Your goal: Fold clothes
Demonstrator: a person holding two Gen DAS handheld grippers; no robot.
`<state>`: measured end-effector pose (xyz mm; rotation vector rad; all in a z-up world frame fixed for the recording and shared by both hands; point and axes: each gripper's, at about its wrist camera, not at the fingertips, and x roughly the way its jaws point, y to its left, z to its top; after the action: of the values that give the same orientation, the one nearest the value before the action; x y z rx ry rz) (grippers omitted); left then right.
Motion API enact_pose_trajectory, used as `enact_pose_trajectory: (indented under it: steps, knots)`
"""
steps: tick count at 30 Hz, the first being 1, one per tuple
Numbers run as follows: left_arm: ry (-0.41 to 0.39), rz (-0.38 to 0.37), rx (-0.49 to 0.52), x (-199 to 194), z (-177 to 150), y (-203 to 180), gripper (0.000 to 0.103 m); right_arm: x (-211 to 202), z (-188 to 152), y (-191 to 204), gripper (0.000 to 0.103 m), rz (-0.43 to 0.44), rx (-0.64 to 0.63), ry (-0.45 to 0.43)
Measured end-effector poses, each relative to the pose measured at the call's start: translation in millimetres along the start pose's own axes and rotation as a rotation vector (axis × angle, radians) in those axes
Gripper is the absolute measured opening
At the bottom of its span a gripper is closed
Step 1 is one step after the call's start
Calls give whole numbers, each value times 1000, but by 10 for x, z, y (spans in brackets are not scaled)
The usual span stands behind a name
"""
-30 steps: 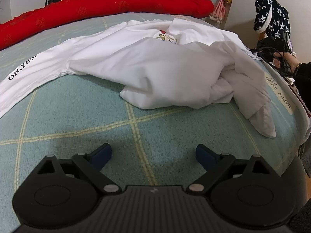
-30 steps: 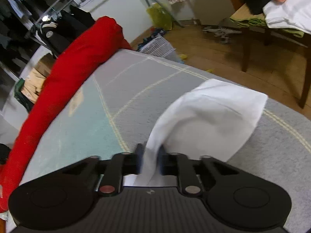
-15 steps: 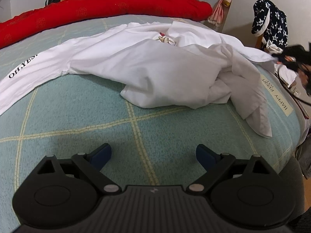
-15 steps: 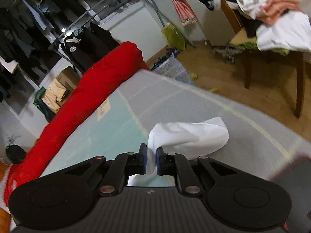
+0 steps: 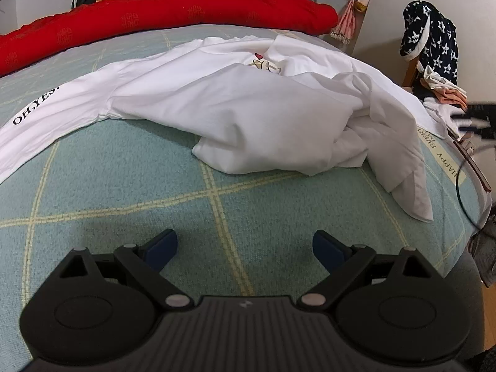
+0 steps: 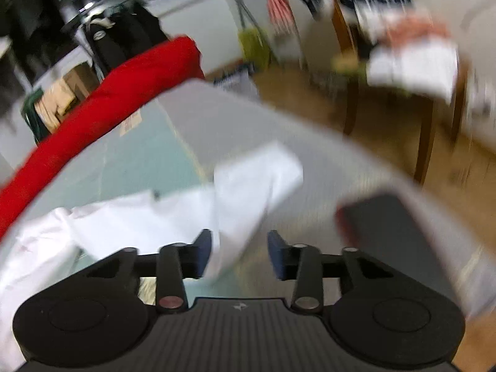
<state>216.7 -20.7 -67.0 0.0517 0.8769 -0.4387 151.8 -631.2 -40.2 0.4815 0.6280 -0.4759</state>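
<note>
A white long-sleeved shirt (image 5: 248,114) lies crumpled across the bed, one sleeve with black lettering stretched to the left. My left gripper (image 5: 245,248) hovers open over the bare checked bedcover in front of the shirt, nothing between its fingers. In the blurred right wrist view, my right gripper (image 6: 240,252) has its jaws opening. A white sleeve end (image 6: 248,192) runs forward from between the fingers, still lying against the left pad while the right pad stands clear of it. The rest of the shirt (image 6: 93,226) spreads to the left.
A red rolled quilt (image 5: 155,12) lies along the far side of the bed (image 5: 124,186). A wooden chair (image 6: 427,130) piled with clothes stands on the floor beyond the bed's right edge. A dark flat object (image 6: 393,232) lies on the bed near my right gripper.
My right gripper went from shut on the sleeve end to parted jaws, and it swung so more of the shirt shows at left. The left gripper has not moved.
</note>
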Motion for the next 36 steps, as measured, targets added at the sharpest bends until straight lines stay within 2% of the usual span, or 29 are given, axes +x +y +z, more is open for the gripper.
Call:
enact_pose_trajectory:
  steps: [3,6,7,9,10,13,17,21,23,24,27,29,34,36]
  knots:
    - [3,10,3,16,12,-19,94,269,263,174,56,-21,-90,-13]
    - [7,15,7,20,18,-26,94,685,371,291,55,-56,-139,47]
    - [8,16,8,21,19,-27,94,800,366,322,54,-78,-164,71]
    - [10,15,12,21,20,-27,94,924,328,353,40,-122,-212,96]
    - [11,12,14,20,18,-21,94,910,303,350,33,-139,-230,91]
    - [9,7,15,24,14,-10,94,744,247,286,24,-176,-244,56]
    - [2,3,16,23,9,-5,94,419,146,99,24,-232,-248,33]
    - [-5,-5,10,13,0,6,94,117,71,-129,31,-281,-198,31]
    - [-5,-7,12,15,2,5,94,6,55,-175,40,-301,-183,15]
    - [-4,-7,13,16,3,6,94,-33,54,-177,41,-298,-180,3]
    - [-3,-4,12,17,9,5,94,-69,122,-18,43,-221,-201,-34]
    - [-2,0,11,19,11,-2,94,-3,176,213,43,-108,-231,-46]
    - [9,12,16,37,31,-28,94,436,204,900,40,152,-296,1]
    - [11,13,16,41,33,-27,94,612,195,1146,35,204,-322,22]
